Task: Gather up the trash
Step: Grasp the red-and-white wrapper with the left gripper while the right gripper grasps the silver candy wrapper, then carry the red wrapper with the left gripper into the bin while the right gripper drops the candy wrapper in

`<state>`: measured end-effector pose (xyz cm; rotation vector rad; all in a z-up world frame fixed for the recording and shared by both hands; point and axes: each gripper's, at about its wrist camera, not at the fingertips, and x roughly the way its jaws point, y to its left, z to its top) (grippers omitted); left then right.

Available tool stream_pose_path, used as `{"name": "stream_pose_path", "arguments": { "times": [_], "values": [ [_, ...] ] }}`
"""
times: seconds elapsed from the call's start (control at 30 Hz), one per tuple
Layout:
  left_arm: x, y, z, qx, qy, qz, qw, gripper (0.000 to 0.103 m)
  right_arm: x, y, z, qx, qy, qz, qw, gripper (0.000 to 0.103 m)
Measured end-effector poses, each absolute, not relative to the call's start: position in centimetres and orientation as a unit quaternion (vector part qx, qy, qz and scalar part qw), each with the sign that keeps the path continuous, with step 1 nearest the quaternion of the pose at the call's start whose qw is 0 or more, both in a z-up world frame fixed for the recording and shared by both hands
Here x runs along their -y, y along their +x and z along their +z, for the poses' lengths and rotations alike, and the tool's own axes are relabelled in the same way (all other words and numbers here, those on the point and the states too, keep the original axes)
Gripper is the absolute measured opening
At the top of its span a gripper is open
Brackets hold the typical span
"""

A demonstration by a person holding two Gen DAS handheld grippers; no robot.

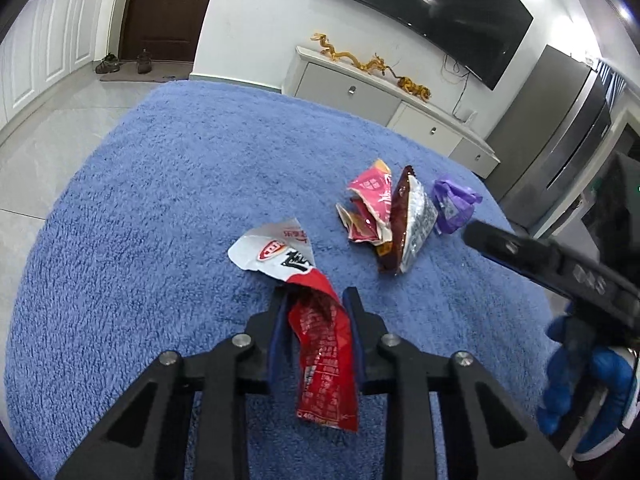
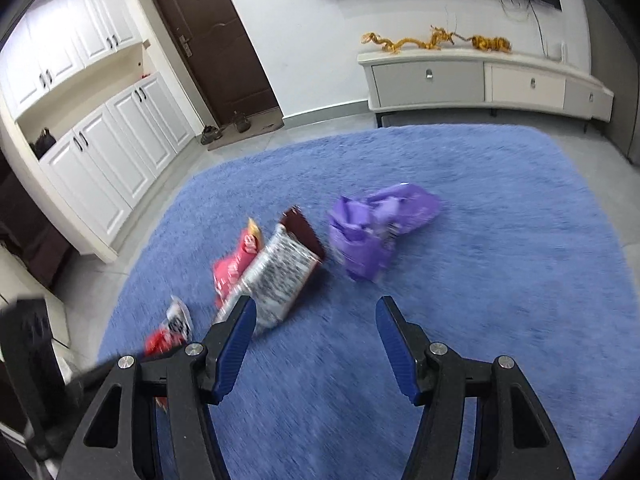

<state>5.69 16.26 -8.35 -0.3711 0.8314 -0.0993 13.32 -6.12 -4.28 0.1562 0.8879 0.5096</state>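
Note:
My left gripper (image 1: 316, 296) is shut on a red and white snack wrapper (image 1: 320, 344), which hangs between the fingers above the blue carpet (image 1: 160, 200). Ahead on the carpet lie a pink wrapper (image 1: 370, 204), a brown and silver wrapper (image 1: 410, 224) and a crumpled purple bag (image 1: 454, 204). My right gripper (image 2: 316, 312) is open and empty above the carpet (image 2: 500, 280), with the brown and silver wrapper (image 2: 280, 272) ahead to the left and the purple bag (image 2: 372, 232) ahead. The pink wrapper (image 2: 234, 268) and the held red wrapper (image 2: 170, 330) show at left.
A white TV cabinet (image 2: 480, 80) with gold dragon ornaments (image 2: 432, 42) stands against the far wall under a television (image 1: 432, 12). White cupboards (image 2: 108, 152) and a brown door (image 2: 216, 40) are at left. The right gripper's body (image 1: 552, 264) and a blue-gloved hand (image 1: 580, 380) show at right.

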Motion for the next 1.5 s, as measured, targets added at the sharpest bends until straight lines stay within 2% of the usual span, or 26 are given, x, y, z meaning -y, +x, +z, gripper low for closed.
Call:
{"name": "stream_pose_path", "arguments": {
  "times": [0.37, 0.5, 0.77, 1.2, 1.5],
  "values": [
    [-17.5, 5.4, -8.5, -0.398, -0.197, -0.062, 0.894, 0.026, 4.8, 16.8, -6.4, -0.459, 0.171, 0.237, 0.839, 0.060],
    [-17.9, 4.9, -8.6, -0.397, -0.199, -0.063, 0.894, 0.026, 5.5, 16.7, -6.4, -0.459, 0.192, 0.253, 0.830, 0.039],
    [-17.6, 4.3, -8.1, -0.390, -0.197, -0.064, 0.897, 0.026, 7.1, 15.1, -5.7, -0.449, 0.206, 0.279, 0.823, 0.026],
    [-16.0, 0.5, -6.4, -0.375, -0.175, -0.058, 0.909, 0.026, 11.9, 9.4, -1.5, -0.395, 0.186, 0.285, 0.853, 0.025],
    [-12.2, -0.7, -2.8, -0.349, -0.144, -0.083, 0.922, 0.026, 16.7, 6.7, 0.2, -0.360, 0.211, 0.256, 0.872, 0.025]
  ]
}}
